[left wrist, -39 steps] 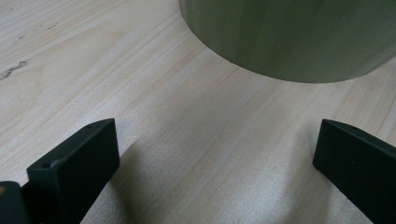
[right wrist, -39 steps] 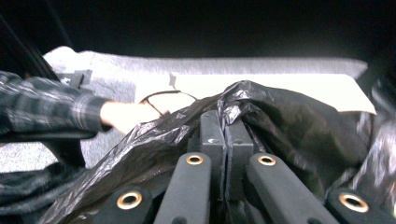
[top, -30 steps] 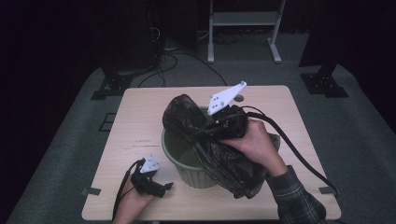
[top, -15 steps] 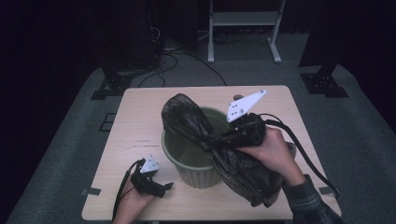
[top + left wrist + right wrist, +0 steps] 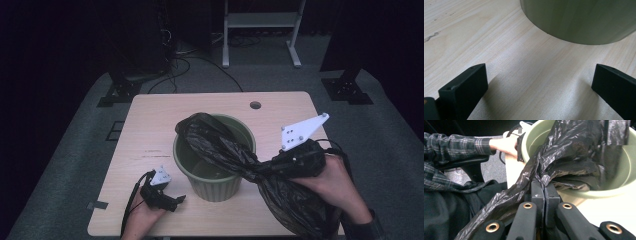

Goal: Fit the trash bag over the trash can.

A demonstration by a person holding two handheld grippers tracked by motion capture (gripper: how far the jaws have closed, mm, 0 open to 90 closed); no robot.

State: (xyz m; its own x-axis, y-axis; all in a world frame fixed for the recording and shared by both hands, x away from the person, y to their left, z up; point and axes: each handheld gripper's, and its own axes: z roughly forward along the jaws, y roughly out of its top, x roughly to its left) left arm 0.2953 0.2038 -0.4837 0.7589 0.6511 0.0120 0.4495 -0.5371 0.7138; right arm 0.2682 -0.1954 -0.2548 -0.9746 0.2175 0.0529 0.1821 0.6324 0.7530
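Observation:
A pale green bin (image 5: 212, 187) stands in the middle of the wooden table (image 5: 150, 125). A black plastic bag (image 5: 225, 145) drapes over its rim, one end inside, the rest stretched off to the right and down past the table's front edge. My right gripper (image 5: 280, 162) is shut on a bunched part of that bag (image 5: 564, 162), just right of the bin (image 5: 621, 190). My left gripper (image 5: 175, 200) rests low on the table at the bin's front left, jaws open with bare wood between them and the bin's wall (image 5: 579, 22) just ahead.
A round hole (image 5: 255, 105) sits in the table near its far edge. Behind the table stand a white frame (image 5: 260, 30), dark stands and loose cables on grey carpet. The person's plaid sleeve (image 5: 454, 145) reaches beside the bin.
My right gripper has moved rightward and toward the front, pulling the bag out across the bin's right rim. The left gripper has stayed put.

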